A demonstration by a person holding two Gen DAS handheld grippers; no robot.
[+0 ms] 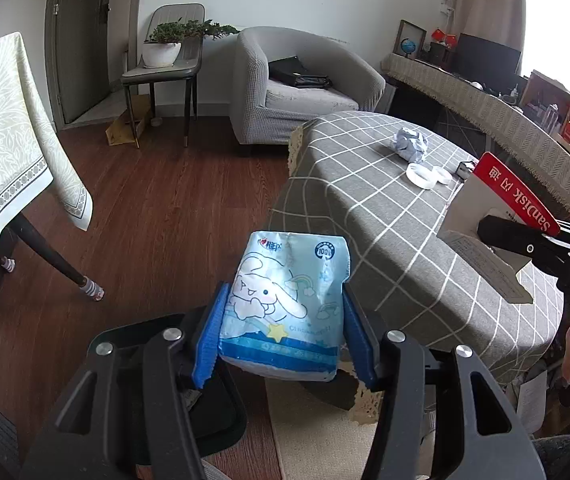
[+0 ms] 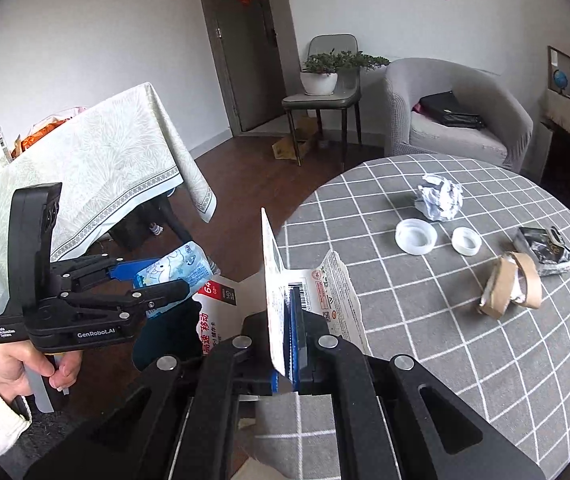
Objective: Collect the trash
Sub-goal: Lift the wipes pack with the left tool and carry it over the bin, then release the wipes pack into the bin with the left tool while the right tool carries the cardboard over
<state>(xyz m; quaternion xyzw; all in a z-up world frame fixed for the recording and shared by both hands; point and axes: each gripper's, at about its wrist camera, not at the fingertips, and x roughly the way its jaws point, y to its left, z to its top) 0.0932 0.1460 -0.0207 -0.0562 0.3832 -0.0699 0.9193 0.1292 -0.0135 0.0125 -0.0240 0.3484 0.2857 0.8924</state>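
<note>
A: What has the left gripper [image 1: 283, 316] got?
B: Its jaws are clenched on a blue tissue pack [image 1: 285, 304], held over the floor beside the desk [image 1: 365, 216].
A: And the right gripper [image 2: 291, 344]?
B: Jaws clamped tight on a torn card package [image 2: 277, 280], at the desk's near edge.
A: What lies on the desk?
B: A paper ball [image 2: 440, 197], two white lids [image 2: 415, 237], a tape roll [image 2: 511, 290] and a dark wrapper [image 2: 545, 250].

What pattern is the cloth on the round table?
Grey tablecloth with a white grid of squares; clearest in the right wrist view.
</note>
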